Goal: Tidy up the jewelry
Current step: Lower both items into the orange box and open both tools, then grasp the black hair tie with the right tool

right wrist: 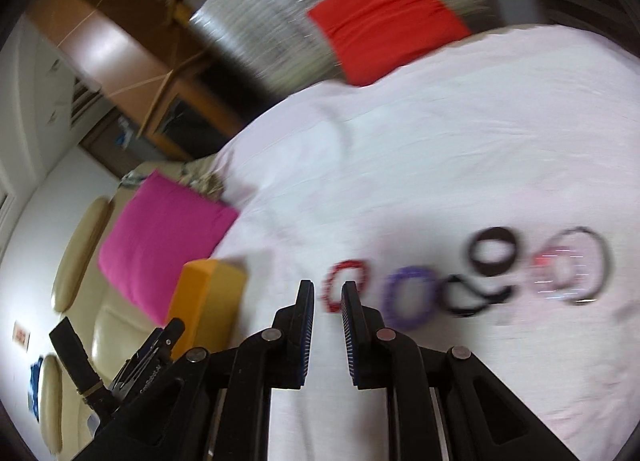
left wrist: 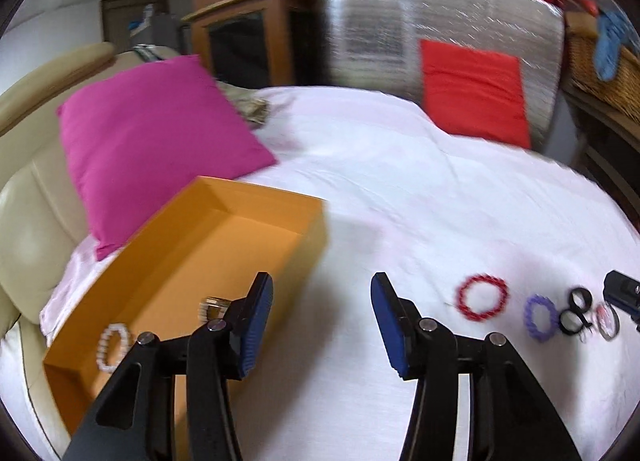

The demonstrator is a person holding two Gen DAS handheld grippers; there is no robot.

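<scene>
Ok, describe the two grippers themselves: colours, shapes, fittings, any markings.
Both look alike. The left gripper has matte black angular linkage arms with triangular cut-outs, round silver pivot pins, and flat fingers faced with ribbed blue pads. The right gripper shows the same black links, silver pins and blue ribbed pads. No cables, sleeves or readable markings show on either.

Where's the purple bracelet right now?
The purple bracelet lies on the white sheet, second in the row, between the red bracelet and a black band, just ahead-right of the right gripper.
</scene>
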